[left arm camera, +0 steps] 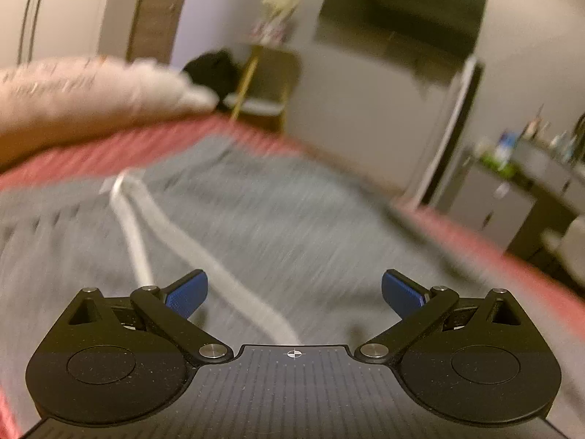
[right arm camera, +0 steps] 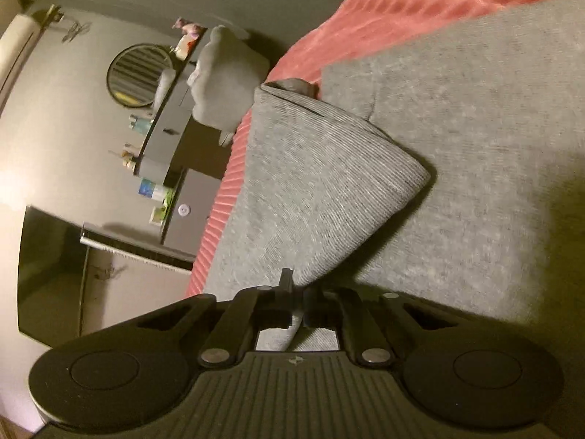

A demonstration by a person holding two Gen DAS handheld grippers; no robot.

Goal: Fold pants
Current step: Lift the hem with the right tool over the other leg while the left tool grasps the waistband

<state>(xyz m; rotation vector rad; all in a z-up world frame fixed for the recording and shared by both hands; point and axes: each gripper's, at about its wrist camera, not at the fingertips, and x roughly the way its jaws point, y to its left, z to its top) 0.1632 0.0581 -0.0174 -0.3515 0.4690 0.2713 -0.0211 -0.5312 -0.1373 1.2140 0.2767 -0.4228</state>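
Pinching a fold of the grey pants point(right arm camera: 321, 190), the right hand-held gripper point(right arm camera: 297, 292) is showing its jaws pressed together, with cloth bunching between them and running back under the linkage. From that pinch the fabric is rising in a tent-like cone, its ribbed band point(right arm camera: 351, 124) forming the far edge. The pants are lying spread on a bed, over a coral ribbed bedspread point(right arm camera: 420, 3) that is showing along their border.

Spread wide, the left hand-held gripper point(left arm camera: 294, 292) is hovering over the pants point(left arm camera: 329, 226) with nothing between its blue pads point(left arm camera: 186, 294). In this blurred view the pants are looking heather grey and flat, with a white drawstring point(left arm camera: 135, 234) trailing across them in two strands. A pale pillow point(left arm camera: 73, 91) is lying at the bed's far left.

No brand or label is showing on the pants, and no writing elsewhere is sharp enough to read.
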